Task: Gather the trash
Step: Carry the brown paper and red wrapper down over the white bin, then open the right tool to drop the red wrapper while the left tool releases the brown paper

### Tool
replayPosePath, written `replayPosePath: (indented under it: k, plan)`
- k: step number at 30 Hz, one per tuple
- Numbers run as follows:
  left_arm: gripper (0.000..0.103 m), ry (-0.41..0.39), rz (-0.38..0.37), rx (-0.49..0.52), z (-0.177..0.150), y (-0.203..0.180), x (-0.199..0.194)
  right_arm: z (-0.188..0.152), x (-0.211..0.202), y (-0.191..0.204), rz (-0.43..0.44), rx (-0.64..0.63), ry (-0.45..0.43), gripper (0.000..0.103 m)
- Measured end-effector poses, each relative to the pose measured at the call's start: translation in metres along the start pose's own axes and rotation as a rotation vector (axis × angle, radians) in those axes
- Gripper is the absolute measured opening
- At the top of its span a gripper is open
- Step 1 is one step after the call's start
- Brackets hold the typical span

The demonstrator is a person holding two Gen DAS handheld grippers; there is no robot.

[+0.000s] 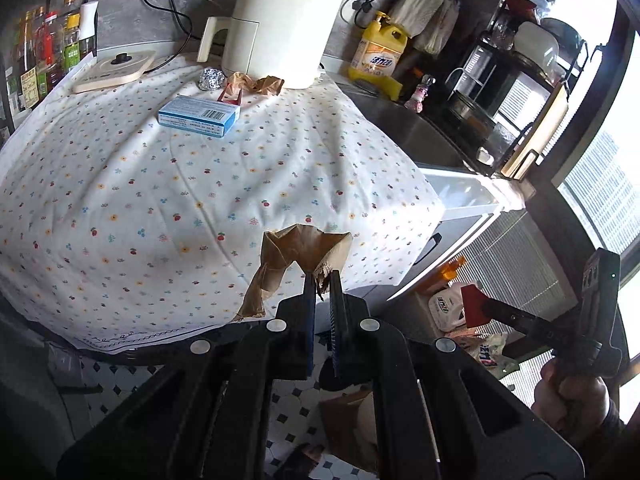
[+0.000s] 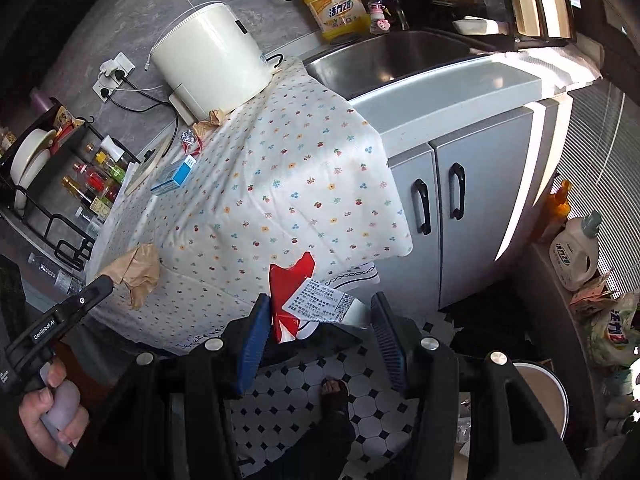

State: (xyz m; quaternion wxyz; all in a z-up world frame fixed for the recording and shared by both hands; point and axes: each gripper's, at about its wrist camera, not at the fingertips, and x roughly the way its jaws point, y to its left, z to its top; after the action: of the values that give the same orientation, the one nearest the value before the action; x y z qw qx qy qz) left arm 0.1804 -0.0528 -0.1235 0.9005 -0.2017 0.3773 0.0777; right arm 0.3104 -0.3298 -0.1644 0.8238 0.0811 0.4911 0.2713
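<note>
left gripper point(image 1: 322, 280) pinches crumpled brown paper point(image 1: 296, 256) over the floral cloth's point(image 1: 160, 200) edge; right gripper point(image 2: 316, 316) clamps a red-and-white labelled packet point(image 2: 296, 300). keep both grips firm until above a bin.

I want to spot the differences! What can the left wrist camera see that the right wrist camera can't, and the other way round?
Only the left wrist view shows the left tongs from behind, pinching the brown paper.

Only the right wrist view shows the right tongs from behind, around the red and white wrapper, plus the grey cupboard doors and a foot on the tiled floor.

Both show the flowery tablecloth, the cream appliance, the blue box, the foil ball and the yellow bottle.
</note>
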Motion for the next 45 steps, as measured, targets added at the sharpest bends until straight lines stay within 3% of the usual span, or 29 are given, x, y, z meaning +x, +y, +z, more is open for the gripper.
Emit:
replayPosePath:
  k: [18,23,26,43,45]
  plan:
    - [0.007,0.191,-0.204,0.161,-0.068,-0.124,0.063,-0.094,-0.063,-0.136,-0.208,0.224,0.016,0.052]
    - [0.007,0.253,-0.248,0.208,-0.085,-0.151,0.076,-0.111,-0.069,-0.155,-0.221,0.268,0.021,0.057]
    - [0.007,0.283,-0.271,0.243,-0.093,-0.167,0.081,-0.116,-0.076,-0.162,-0.224,0.293,0.0,0.068]
    - [0.007,0.483,-0.415,0.446,-0.14,-0.252,0.114,-0.161,-0.137,-0.214,-0.342,0.496,-0.108,0.068]
    - [0.018,0.512,-0.439,0.453,-0.145,-0.258,0.118,-0.167,-0.141,-0.218,-0.35,0.516,-0.112,0.068]
